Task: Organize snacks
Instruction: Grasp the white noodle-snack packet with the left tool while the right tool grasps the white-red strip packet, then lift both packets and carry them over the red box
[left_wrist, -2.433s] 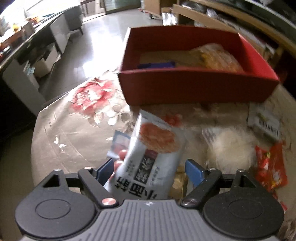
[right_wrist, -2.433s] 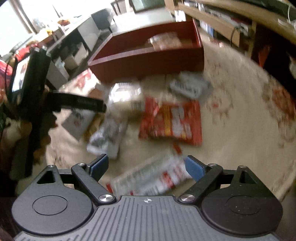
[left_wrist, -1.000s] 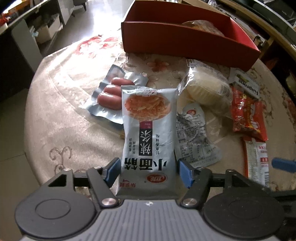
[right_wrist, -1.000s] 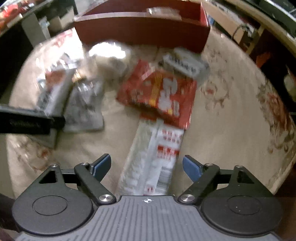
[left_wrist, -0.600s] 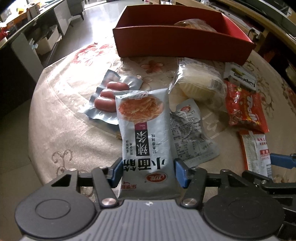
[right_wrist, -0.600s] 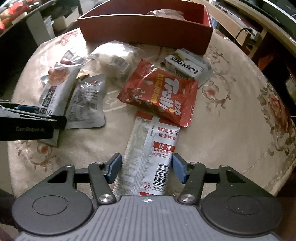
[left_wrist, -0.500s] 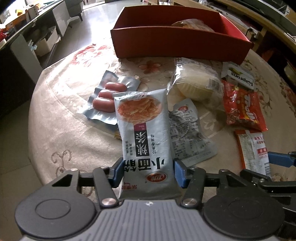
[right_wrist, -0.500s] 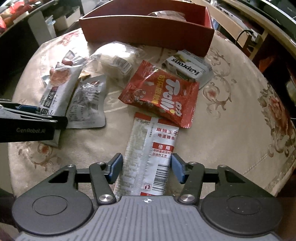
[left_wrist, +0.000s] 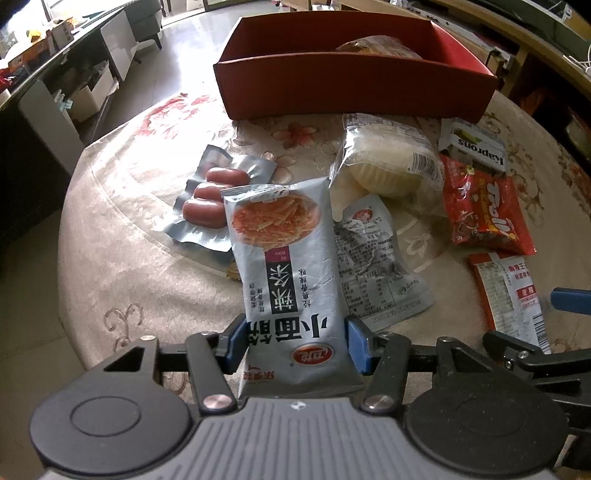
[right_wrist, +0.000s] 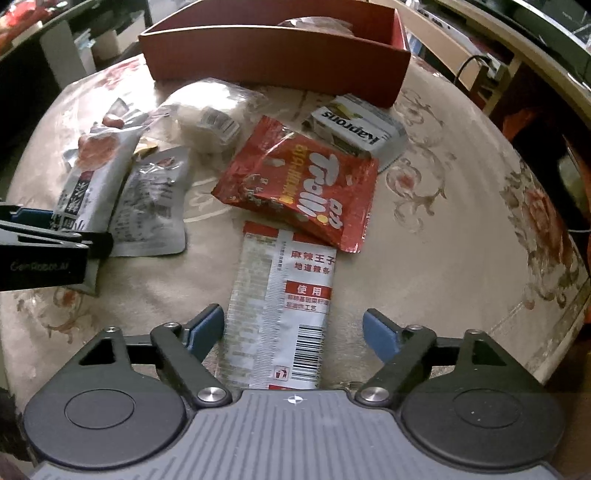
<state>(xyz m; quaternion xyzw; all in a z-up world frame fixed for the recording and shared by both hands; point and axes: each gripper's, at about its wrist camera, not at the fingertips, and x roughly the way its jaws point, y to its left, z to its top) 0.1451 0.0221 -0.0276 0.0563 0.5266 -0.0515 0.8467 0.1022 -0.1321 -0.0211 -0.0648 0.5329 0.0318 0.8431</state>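
Observation:
My left gripper (left_wrist: 295, 343) is shut on the near end of a grey noodle-snack packet (left_wrist: 284, 258), which stretches away from me over the table. A long white-and-red packet (right_wrist: 284, 288) lies flat between the fingers of my right gripper (right_wrist: 293, 328). That gripper is open; its left finger is close to the packet's edge and its right finger stands well clear. The red box (left_wrist: 351, 81) sits at the far side of the table with a bagged snack inside.
Loose on the floral tablecloth (right_wrist: 461, 240) lie a sausage pack (left_wrist: 210, 199), a white bun bag (left_wrist: 391, 162), a silver pouch (left_wrist: 373, 258), a red Trolli bag (right_wrist: 303, 188) and a Kaprons box (right_wrist: 354, 133). The round table's edge curves close on both sides.
My right gripper's fingers have spread apart around the long white-and-red packet. My left gripper keeps its hold on the grey packet and has barely moved.

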